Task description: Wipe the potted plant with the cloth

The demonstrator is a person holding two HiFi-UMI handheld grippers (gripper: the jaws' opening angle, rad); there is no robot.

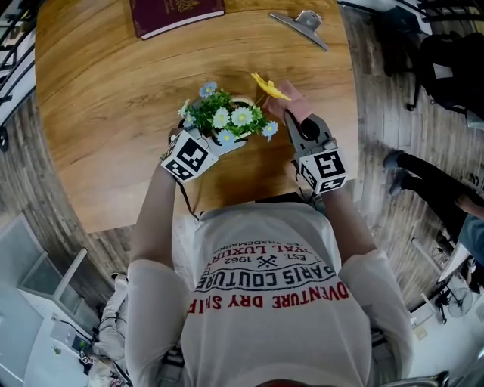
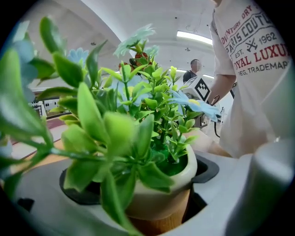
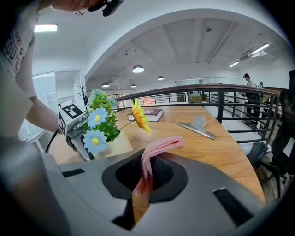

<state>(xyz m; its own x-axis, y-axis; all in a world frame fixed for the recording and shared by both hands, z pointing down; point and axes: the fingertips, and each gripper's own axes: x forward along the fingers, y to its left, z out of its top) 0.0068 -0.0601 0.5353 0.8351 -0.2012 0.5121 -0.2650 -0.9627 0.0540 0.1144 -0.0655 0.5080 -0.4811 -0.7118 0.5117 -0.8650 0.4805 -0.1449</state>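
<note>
Head view: the potted plant (image 1: pixel 227 119) stands on the wooden table (image 1: pixel 106 106) just in front of you. Your left gripper (image 1: pixel 221 142) is at its near-left side. Your right gripper (image 1: pixel 287 113) is just beside the plant on the right, carrying the pink cloth (image 1: pixel 297 100) close to a yellow flower (image 1: pixel 269 87) that sticks out of the bunch. A book (image 1: pixel 175 15) and a metal clip (image 1: pixel 300 26) lie well apart at the far edge.

Left gripper view: your 2 jaws are clamped on the cream pot (image 2: pixel 161 193), with leaves crowding the lens. Hold it firm and level so the plant cannot tip while you wipe.

Right gripper view: your jaws pinch the cloth, and a folded end stands free above them. Lead with that free fold, not the hard jaws. Stroke lightly along the leaves and petals, from stem outward; I judge the thin stems would bend under pressure.
</note>
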